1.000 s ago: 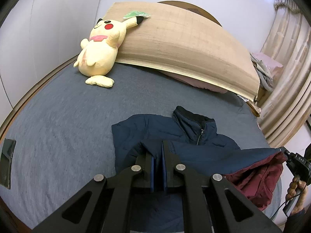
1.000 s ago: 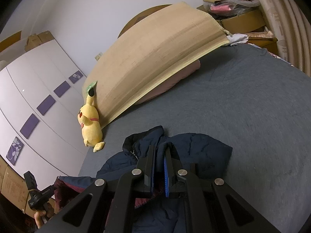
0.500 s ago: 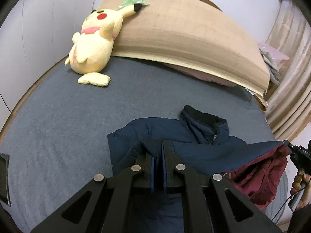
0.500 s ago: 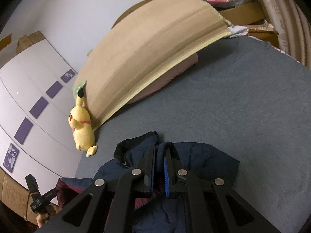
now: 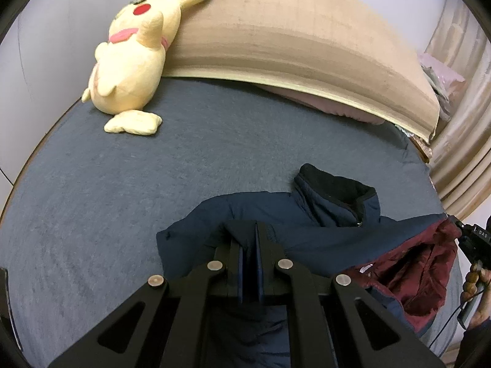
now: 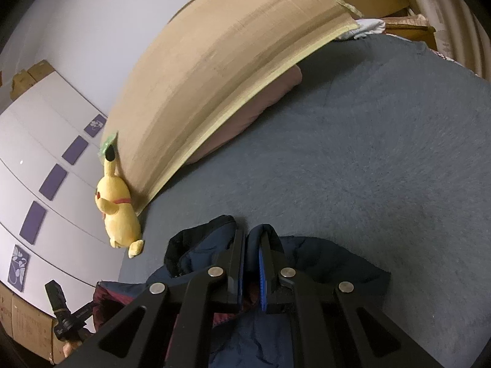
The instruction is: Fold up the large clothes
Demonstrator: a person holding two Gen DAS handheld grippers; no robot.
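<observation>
Navy jacket (image 5: 276,233) apparently between fingers (image 5: 266,245)

jacket (image 5: 276,230) on bed (image 5: 107,199) near front edge, plush toy (image 5: 132,58) behind it at left against leaning mat (image 5: 291,36), pillow (image 5: 331,104) under mat, curtain (image 5: 463,141) right of bed

Left wrist view: close over the navy jacket (image 5: 276,230), looking steeply down and across the bed (image 5: 122,199) toward the headboard (image 5: 291,36). Right wrist view: same closeness, from the opposite side. Shared: jacket, bed, headboard, yellow plush toy (image 6: 118,211).
</observation>
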